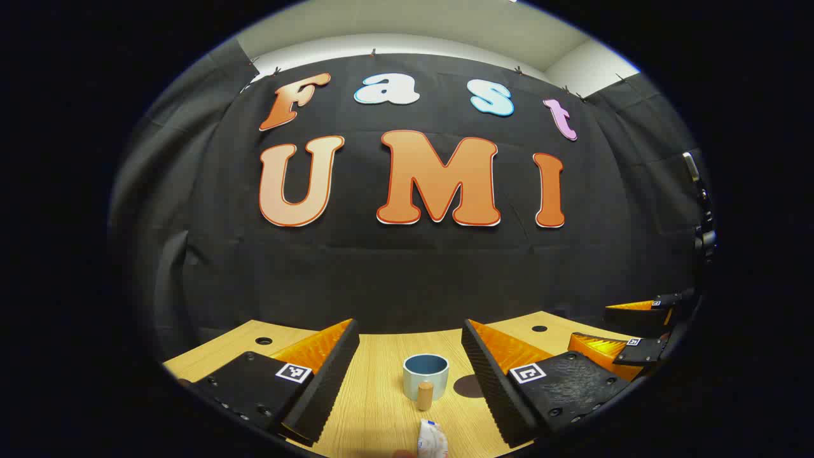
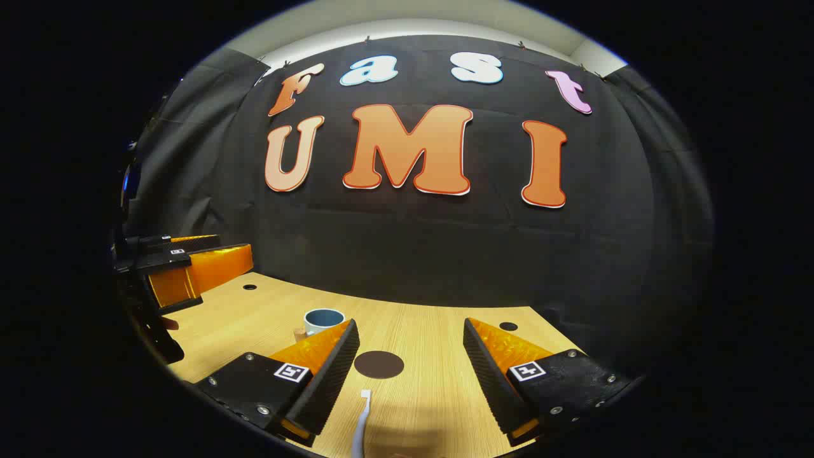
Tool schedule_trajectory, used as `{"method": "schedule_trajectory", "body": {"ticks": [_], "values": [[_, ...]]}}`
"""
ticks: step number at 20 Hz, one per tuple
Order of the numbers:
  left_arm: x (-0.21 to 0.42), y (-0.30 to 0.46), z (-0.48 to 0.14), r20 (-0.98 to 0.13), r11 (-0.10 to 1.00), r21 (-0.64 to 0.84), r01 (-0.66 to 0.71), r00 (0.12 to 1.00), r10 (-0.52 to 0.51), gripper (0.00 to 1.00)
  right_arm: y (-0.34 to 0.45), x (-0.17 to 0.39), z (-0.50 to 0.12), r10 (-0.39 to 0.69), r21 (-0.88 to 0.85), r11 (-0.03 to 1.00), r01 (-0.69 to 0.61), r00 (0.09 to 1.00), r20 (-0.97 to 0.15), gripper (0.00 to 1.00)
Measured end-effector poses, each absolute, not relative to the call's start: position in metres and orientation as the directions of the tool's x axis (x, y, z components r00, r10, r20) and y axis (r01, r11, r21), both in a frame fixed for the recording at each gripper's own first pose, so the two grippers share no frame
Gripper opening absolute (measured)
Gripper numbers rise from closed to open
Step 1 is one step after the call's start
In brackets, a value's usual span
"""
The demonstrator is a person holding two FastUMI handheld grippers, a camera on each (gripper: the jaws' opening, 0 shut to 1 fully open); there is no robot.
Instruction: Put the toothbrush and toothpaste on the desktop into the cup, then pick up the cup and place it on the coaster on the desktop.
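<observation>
Cup (image 1: 425, 375) upright on desk, seemingly empty; toothpaste (image 1: 431, 439) before it. Both grippers (image 1: 410, 356) (image 2: 410, 356) agape, holding nothing.

Seen spread wide with nothing between the fingers in the left gripper view, the left gripper (image 1: 410, 356), with the right gripper (image 1: 626, 331) off at three o'clock; likewise spread wide and empty in its own view, right gripper (image 2: 411, 356), left one at nine o'clock.

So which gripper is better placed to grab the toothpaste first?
Left: the toothpaste lies straight ahead between its open jaws, just before the cup. The right gripper faces the toothbrush instead.
</observation>
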State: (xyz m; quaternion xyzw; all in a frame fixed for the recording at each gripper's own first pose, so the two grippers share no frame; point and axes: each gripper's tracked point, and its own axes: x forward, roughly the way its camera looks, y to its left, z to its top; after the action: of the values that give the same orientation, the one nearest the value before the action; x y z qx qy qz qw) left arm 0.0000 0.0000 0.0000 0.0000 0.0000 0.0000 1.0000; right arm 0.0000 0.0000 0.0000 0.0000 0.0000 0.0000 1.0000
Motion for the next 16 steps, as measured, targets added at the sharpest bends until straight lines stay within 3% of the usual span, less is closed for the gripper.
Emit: {"method": "schedule_trajectory", "body": {"ticks": [16], "values": [[0.001,0.002,-0.010,-0.013,1.000,-0.017,-0.004,1.000,0.004,0.97,0.008,0.001,-0.002,0.019,-0.012,1.000,-0.019,1.000,-0.004,0.99]]}}
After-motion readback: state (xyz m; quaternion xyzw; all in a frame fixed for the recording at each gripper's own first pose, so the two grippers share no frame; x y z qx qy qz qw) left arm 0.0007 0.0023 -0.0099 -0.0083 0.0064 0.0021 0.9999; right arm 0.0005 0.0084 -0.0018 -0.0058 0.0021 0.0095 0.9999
